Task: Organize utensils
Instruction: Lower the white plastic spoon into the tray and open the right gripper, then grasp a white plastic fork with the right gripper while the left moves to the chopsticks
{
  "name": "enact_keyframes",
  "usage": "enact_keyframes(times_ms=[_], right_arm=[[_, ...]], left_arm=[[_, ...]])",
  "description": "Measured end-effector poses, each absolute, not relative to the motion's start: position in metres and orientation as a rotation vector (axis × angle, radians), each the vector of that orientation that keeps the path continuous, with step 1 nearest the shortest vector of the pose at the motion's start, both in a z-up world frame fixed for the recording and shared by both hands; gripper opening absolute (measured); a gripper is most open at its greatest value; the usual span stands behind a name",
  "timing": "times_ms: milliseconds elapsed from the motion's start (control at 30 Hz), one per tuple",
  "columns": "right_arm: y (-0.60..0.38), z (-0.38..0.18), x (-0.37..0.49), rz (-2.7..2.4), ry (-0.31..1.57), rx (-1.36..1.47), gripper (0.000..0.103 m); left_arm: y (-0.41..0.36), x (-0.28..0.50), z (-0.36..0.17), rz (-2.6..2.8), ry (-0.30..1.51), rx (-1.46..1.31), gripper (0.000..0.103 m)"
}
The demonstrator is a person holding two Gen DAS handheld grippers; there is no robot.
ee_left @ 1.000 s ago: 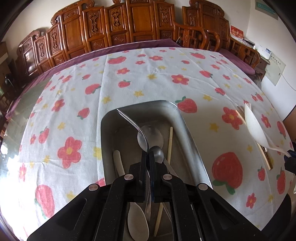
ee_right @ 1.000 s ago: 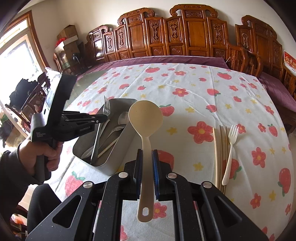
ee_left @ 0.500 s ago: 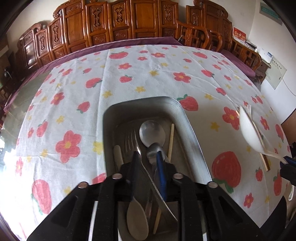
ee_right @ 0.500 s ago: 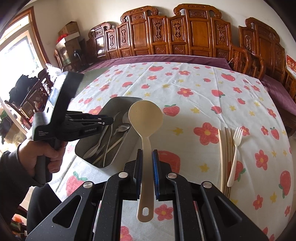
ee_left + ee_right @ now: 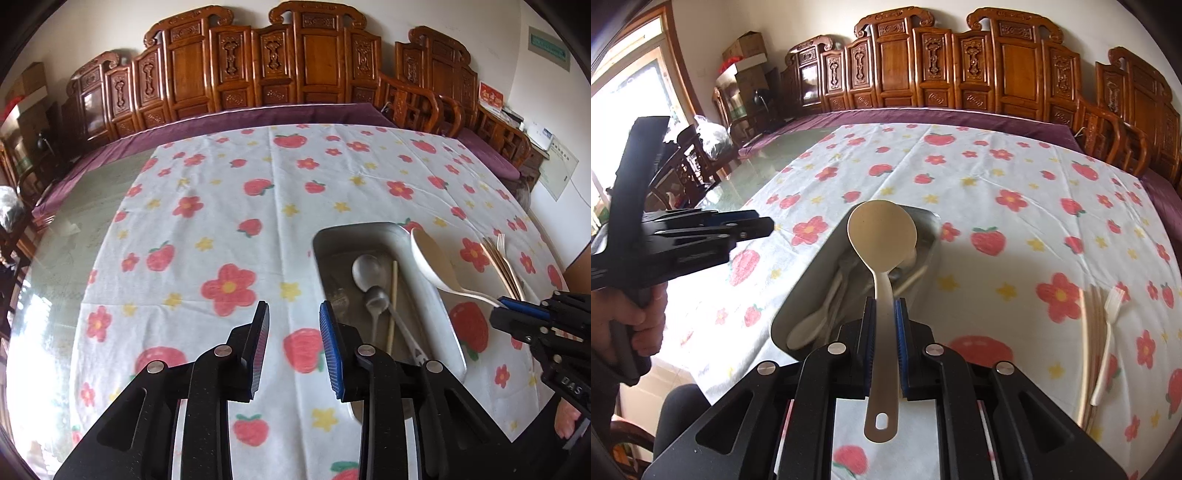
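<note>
Since a moment ago the left tongs [image 5: 294, 341] have let the metal fork drop into the steel tray [image 5: 448, 325] and swung aside; they now hang open and empty over the strawberry-print cloth [image 5: 229, 229] at lower centre of the left view. The right tongs [image 5: 885, 332] have come forward, so the cream rice paddle [image 5: 882, 236] they clamp by its handle now hovers above the tray's far end, at the centre of the right view.

To finish this step well, I would lower the paddle until its blade sits inside the rim, line it up lengthwise with the metal spoons [image 5: 369, 280] and the chopstick [image 5: 392, 295] already lying there, then open the tongs so it slides in rather than tips over the edge.

The paddle is smooth, pale plastic with a broad round blade and a hang-hole in its handle end. On the counter at the right edge of the frame lie more chopsticks [image 5: 1087, 343] beside a white plastic fork [image 5: 1108, 343], not yet put away.
</note>
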State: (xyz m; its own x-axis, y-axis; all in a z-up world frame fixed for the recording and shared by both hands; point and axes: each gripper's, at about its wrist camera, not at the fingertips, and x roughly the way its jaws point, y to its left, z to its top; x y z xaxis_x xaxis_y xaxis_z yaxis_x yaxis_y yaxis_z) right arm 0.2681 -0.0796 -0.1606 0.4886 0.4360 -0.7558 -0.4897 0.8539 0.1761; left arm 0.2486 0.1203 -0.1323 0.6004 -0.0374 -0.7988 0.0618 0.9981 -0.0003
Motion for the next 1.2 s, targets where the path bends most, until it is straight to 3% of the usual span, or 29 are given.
enact_keyframes(times_ms=[833,1200], right_arm=[[-0.023,-0.212,0.316,0.561,1.055,-0.024,0.015],[-0.047,-0.186,0.293,0.578,0.936,-0.055,0.015]], left_arm=[[0.148,0.230,-0.122,-0.040,0.898,0.011,0.027],[0.129,0.222,-0.117,-0.046,0.893,0.022,0.034]])
